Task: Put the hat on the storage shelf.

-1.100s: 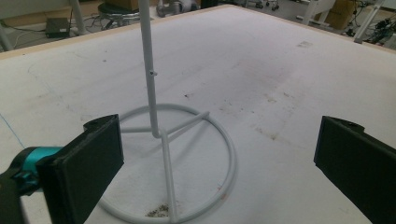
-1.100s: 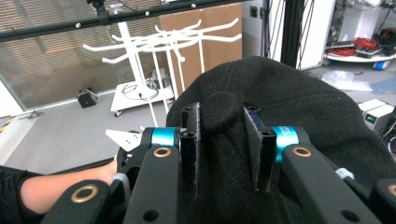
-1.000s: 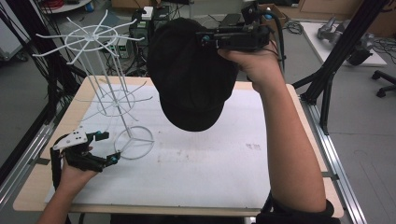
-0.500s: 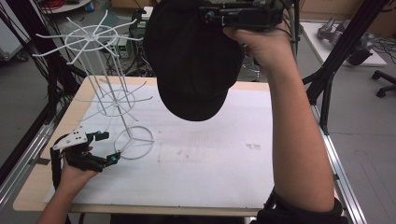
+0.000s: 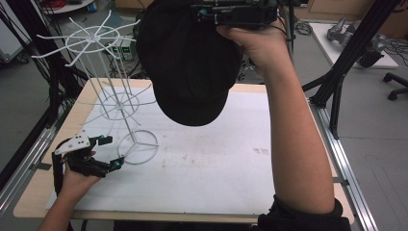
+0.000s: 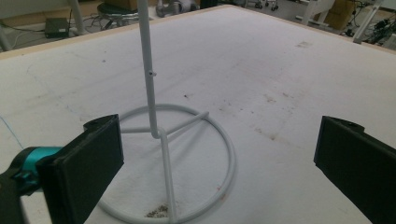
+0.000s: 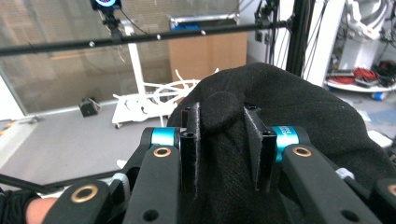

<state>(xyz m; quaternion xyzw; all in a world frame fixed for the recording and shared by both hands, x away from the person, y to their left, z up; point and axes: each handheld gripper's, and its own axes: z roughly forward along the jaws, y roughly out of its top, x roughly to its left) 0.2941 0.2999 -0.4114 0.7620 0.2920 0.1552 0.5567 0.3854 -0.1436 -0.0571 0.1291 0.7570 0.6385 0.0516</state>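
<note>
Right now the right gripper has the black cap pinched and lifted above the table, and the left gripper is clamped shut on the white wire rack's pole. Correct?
Not quite. The right gripper does hold the black cap aloft, but the left gripper is open: the left gripper view shows its jaws wide apart, with the white wire rack beyond them, untouched.

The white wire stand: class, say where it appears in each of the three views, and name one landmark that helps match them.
High view: the white wire stand rises at the left of the table, its ring base beside the left gripper.
Left gripper view: its pole and ring base sit between the open jaws.
Right gripper view: white wire arms show beyond the black cap.
Shared landmark: the ring base.
</note>
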